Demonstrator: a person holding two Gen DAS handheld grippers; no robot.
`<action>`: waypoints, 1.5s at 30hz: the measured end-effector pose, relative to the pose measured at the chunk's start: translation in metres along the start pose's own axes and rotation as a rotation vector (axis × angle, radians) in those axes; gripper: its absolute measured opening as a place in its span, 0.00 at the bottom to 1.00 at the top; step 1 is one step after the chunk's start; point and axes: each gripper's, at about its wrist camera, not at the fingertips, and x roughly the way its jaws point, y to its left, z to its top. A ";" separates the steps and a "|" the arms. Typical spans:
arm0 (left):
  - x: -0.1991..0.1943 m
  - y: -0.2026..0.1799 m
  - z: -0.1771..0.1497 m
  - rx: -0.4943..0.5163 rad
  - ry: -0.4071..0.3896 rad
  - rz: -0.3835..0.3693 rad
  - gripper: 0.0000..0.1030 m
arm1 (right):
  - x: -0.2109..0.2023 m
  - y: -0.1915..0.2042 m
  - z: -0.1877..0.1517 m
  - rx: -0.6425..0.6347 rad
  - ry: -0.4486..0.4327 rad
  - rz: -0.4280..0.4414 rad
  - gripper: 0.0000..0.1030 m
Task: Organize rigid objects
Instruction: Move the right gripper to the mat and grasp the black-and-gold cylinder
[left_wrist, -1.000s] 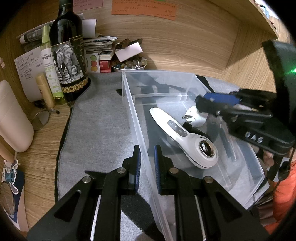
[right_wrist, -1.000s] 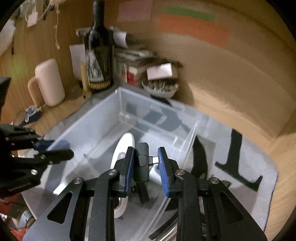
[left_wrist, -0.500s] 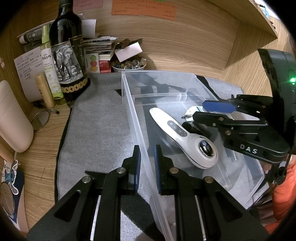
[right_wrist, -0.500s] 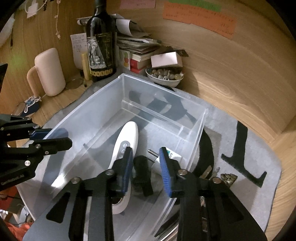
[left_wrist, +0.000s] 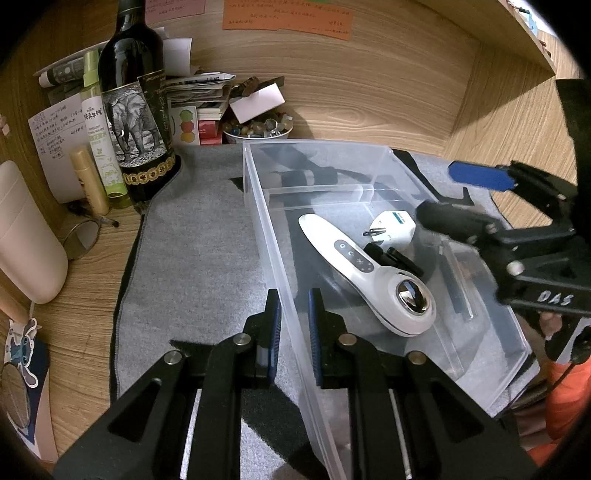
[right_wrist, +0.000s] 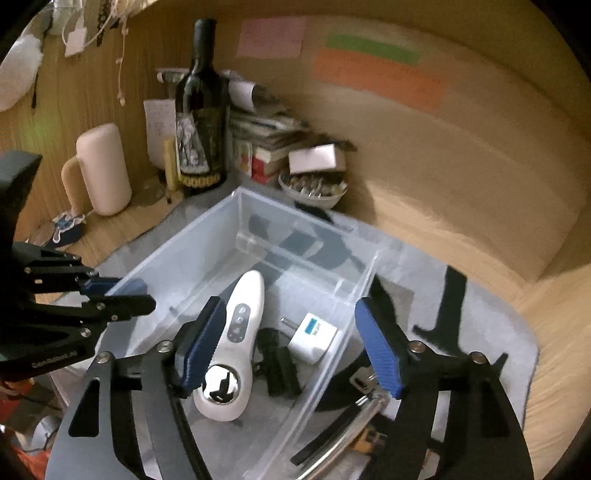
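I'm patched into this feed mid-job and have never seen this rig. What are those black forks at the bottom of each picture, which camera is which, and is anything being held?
There is no robot: a person holds a two-finger gripper in each hand, and each carries a fisheye camera looking along its fingers.

In the left wrist view, the left gripper is shut on the near wall of the clear plastic bin, steadying it.

In the right wrist view, the right gripper hangs over the bin, jaws opening, nothing between the pads.

Inside the bin lie a white handheld device, a white plug adapter and a small black part. The bin sits on a grey mat, with a wine bottle behind.
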 end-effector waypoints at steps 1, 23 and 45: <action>0.000 -0.001 0.001 0.000 0.001 0.001 0.13 | -0.004 -0.002 0.001 0.004 -0.009 -0.003 0.69; 0.000 0.001 0.000 0.001 0.000 0.000 0.13 | -0.030 -0.094 -0.051 0.207 0.049 -0.177 0.77; 0.004 0.006 -0.001 -0.003 0.006 -0.002 0.13 | 0.022 -0.091 -0.102 0.137 0.267 -0.089 0.77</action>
